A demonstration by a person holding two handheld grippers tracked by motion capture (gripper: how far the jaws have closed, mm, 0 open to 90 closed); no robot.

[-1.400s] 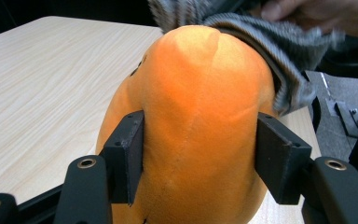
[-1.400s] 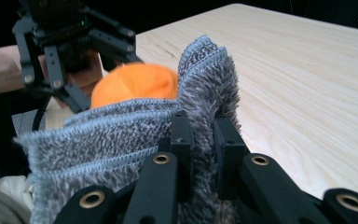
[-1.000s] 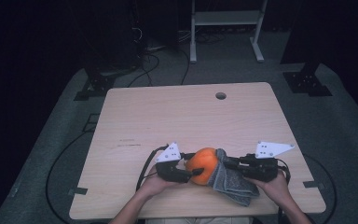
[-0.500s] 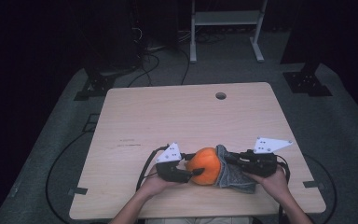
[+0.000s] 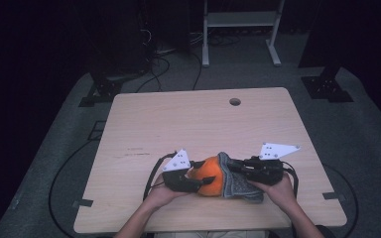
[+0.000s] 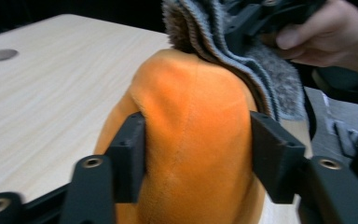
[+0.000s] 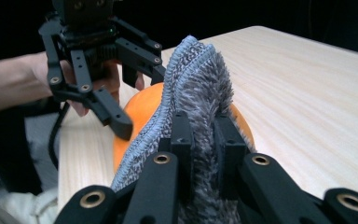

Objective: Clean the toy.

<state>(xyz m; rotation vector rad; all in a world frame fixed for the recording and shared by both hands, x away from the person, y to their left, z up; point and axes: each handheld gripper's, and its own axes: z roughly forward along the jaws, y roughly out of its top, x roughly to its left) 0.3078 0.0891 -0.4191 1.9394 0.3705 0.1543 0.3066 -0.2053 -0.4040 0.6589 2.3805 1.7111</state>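
1. Location: the orange plush ball (image 5: 207,179) sits at the near edge of the counter (image 5: 203,124), between the two grippers and in front of the person.
2. Left gripper (image 5: 193,182): its jaws are closed around the ball's sides, one on each flank, as the left gripper view shows. The ball (image 6: 191,135) bulges slightly between them, so it appears soft.
3. Right gripper (image 5: 233,169): its jaws are narrowed onto a fold of the grey knitted cloth (image 5: 238,183), pinching it firmly. In the right gripper view the cloth (image 7: 196,84) rises upright from the jaws and drapes against the ball's far side.
4. Progress, judged: the work appears to be pulling the cloth over the ball, or off it; which one cannot be told. The cloth covers roughly the right half of the ball, and the left half is bare orange.
5. Remaining, judged: the cloth is neither fully on nor fully free, so the work is about midway.
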